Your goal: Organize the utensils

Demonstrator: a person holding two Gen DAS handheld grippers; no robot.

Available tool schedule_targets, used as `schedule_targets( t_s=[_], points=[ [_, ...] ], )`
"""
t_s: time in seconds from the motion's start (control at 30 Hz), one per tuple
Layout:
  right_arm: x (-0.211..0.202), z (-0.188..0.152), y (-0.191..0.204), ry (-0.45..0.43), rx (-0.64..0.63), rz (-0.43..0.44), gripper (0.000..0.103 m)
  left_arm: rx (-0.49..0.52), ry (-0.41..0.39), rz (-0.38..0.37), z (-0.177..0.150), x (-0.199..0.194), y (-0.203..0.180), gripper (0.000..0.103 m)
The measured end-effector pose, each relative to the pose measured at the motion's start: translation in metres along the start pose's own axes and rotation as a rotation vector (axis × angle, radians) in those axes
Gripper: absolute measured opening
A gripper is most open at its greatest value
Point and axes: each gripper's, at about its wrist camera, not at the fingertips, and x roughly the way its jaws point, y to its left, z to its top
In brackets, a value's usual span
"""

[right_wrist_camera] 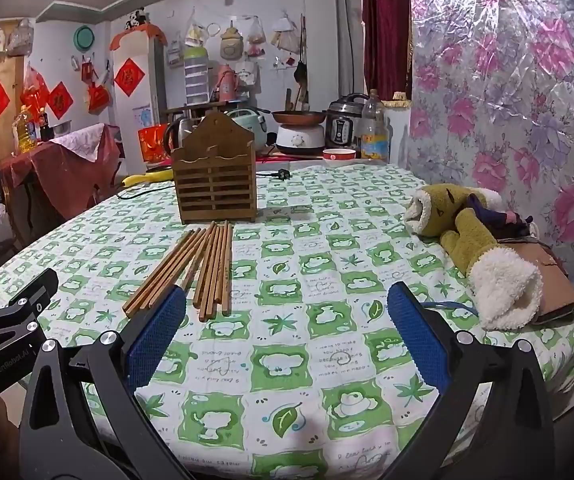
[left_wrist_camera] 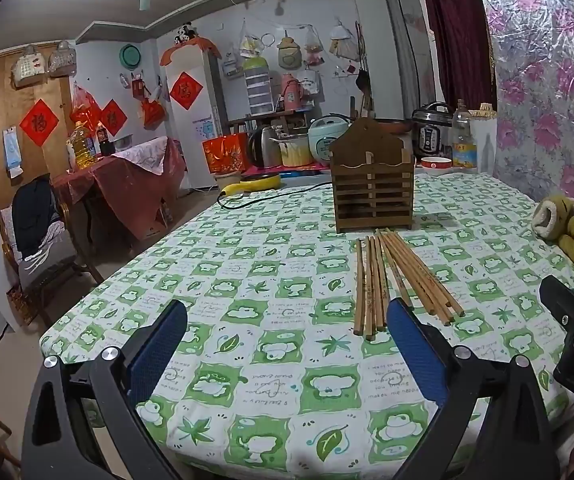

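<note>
Both grippers, left [left_wrist_camera: 287, 328] and right [right_wrist_camera: 287, 312], gape empty at frame bottom. Chopsticks [left_wrist_camera: 391, 280] lie mid-frame before the holder [left_wrist_camera: 373, 192].

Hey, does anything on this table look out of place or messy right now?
Yes. The brown wooden chopsticks lie loose in two splayed bunches on the green-and-white checked tablecloth, in front of the slatted wooden utensil holder rather than in it. A pair of olive plush mittens also lies near the table's edge.
</note>
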Motion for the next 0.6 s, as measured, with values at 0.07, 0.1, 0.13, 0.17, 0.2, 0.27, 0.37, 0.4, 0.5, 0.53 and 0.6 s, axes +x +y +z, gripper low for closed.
schedule_targets(
  t_s=[0.07, 0.1, 0.13, 0.17, 0.2, 0.27, 0.37, 0.4, 0.5, 0.53, 0.6],
  points=[
    [-0.0001, -0.0002, 0.0001, -0.002, 0.0, 0.0, 0.097, -0.001, -0.001, 0.001, 0.001, 0.0003, -0.0007, 0.097],
    [-0.0002, -0.0002, 0.0001, -0.003, 0.0, 0.0, 0.097, -0.002, -0.002, 0.002, 0.0006, 0.0002, -0.0005, 0.097],
    [-0.0002, -0.0002, 0.0004, -0.003, 0.0, 0.0, 0.097, -0.003, 0.001, 0.0, 0.0021, -0.0011, 0.0011, 0.097],
    [0.0004, -0.0008, 0.001, -0.004, -0.002, 0.0, 0.097, -0.003, -0.001, 0.001, 0.0016, -0.001, 0.0011, 0.097],
    [0.0011, -0.0007, 0.0007, -0.005, -0.003, 0.001, 0.097, -0.004, -0.002, 0.003, 0.0012, -0.0008, 0.0011, 0.097],
    [0.0009, -0.0005, 0.0008, -0.004, -0.003, 0.0, 0.097, -0.004, -0.004, 0.004, 0.0002, 0.0, 0.001, 0.097],
    [0.0009, -0.0007, 0.001, -0.004, -0.002, -0.001, 0.097, -0.001, -0.009, 0.007, 0.0035, -0.003, -0.0008, 0.097],
    [0.0009, -0.0007, 0.001, -0.004, -0.002, -0.001, 0.097, -0.002, -0.009, 0.007, 0.0037, -0.0031, -0.0009, 0.097],
    [0.0008, -0.0006, 0.001, -0.005, -0.003, -0.001, 0.097, 0.0, -0.009, 0.007, 0.003, -0.003, -0.0012, 0.097],
    [0.0007, -0.0008, 0.0011, -0.005, -0.002, -0.001, 0.097, 0.0, -0.01, 0.007, 0.0031, -0.003, -0.0012, 0.097],
    [0.001, -0.0008, 0.0011, -0.005, -0.003, -0.001, 0.097, 0.003, -0.009, 0.008, 0.0038, -0.0038, -0.0002, 0.097]
  ],
)
